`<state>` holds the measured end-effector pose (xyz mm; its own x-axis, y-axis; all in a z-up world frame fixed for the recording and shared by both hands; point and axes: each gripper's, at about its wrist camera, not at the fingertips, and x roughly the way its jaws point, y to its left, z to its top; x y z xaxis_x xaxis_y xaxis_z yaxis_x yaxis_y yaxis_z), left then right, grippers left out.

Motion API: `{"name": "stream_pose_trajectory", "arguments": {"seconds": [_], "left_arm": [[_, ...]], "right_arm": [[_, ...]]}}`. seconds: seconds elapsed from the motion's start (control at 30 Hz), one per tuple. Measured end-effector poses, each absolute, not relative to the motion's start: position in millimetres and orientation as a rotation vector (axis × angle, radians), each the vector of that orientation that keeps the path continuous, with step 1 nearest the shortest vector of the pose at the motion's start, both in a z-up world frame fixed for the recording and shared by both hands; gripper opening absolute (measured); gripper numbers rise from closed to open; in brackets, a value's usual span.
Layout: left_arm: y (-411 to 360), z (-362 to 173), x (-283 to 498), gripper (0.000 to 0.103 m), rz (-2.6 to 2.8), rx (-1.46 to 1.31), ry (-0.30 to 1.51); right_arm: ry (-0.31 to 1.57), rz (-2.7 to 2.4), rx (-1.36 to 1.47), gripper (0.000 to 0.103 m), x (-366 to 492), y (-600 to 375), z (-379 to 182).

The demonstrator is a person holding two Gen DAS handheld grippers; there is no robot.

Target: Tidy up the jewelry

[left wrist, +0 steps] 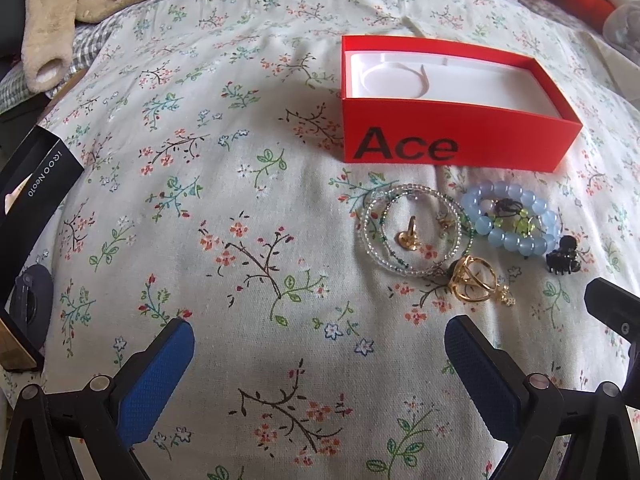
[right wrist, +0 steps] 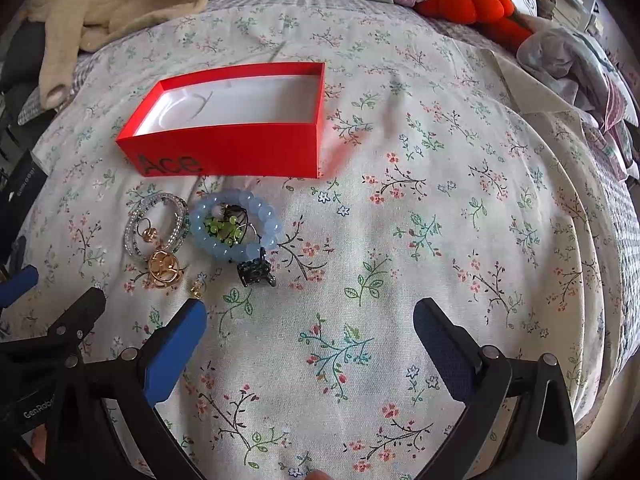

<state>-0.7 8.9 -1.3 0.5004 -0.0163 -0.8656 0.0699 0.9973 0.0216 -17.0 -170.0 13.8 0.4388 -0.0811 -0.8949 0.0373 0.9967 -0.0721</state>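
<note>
Nothing is in the red box yet, so I judge I am at the very start: picking the first piece. My left gripper and my right gripper both hang over the flowered bedspread with jaws spread wide and nothing between them. The jewelry lies in a small heap just in front of the box: a clear beaded bracelet, a blue bead bracelet touching it, a gold ring piece at the near edge, and a black hair clip nearest my right gripper. The clip looks the easiest first grab, since it stands apart from the tangle. The next move calls for a low, narrow pinch so I do not snag cloth. There is plenty of open bedspread to my right; a black box crowds the left edge.
</note>
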Motion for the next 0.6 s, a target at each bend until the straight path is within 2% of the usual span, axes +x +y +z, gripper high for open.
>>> {"name": "stream_pose_trajectory", "arguments": {"seconds": [0.6], "left_arm": [[9.0,1.7,-0.4,0.103,-0.049,0.053,1.043]], "right_arm": [[1.112,-0.070,-0.048,0.103,-18.0,-170.2,14.9]]}}
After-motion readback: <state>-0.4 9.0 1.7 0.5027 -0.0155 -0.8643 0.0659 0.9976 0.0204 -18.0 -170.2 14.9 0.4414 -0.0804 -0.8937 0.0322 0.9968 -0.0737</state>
